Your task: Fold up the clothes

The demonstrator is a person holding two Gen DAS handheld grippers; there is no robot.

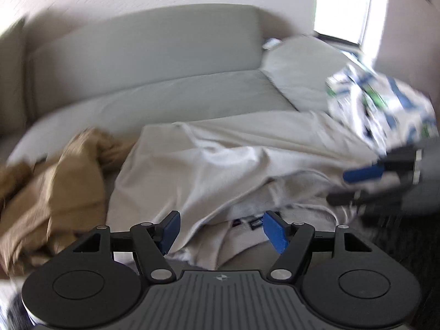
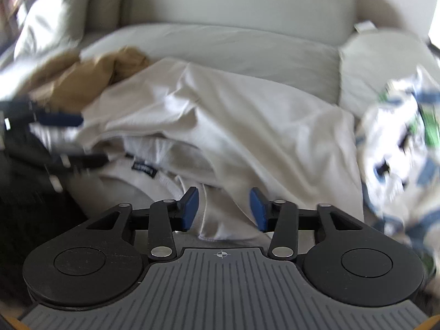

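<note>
Left wrist view: left gripper (image 1: 221,229) has its fingers spread, nothing between the pads, hovering just over the near hem of the white garment (image 1: 220,159) that lies rumpled across the grey sofa (image 1: 154,55); tan garment (image 1: 63,181) heaped to its left, patterned blue-and-white cloth (image 1: 385,104) at the right end. The right gripper (image 1: 354,187) shows at the right edge, fingers apart over the same hem, blurred. Right wrist view: right gripper (image 2: 224,209) fingers part-spread, empty, straddling a hem fold of the white garment (image 2: 233,115); a dark label (image 2: 144,169) marks the neck area. The left gripper (image 2: 82,140) is at the left, spread. Judgement: next is a re-grasp; pick one fabric layer at each corner, not the bunched stack, pinch fully before lifting, keep both hands level, stay clear of the tan garment (image 2: 82,74) and the patterned cloth (image 2: 398,137).
</note>
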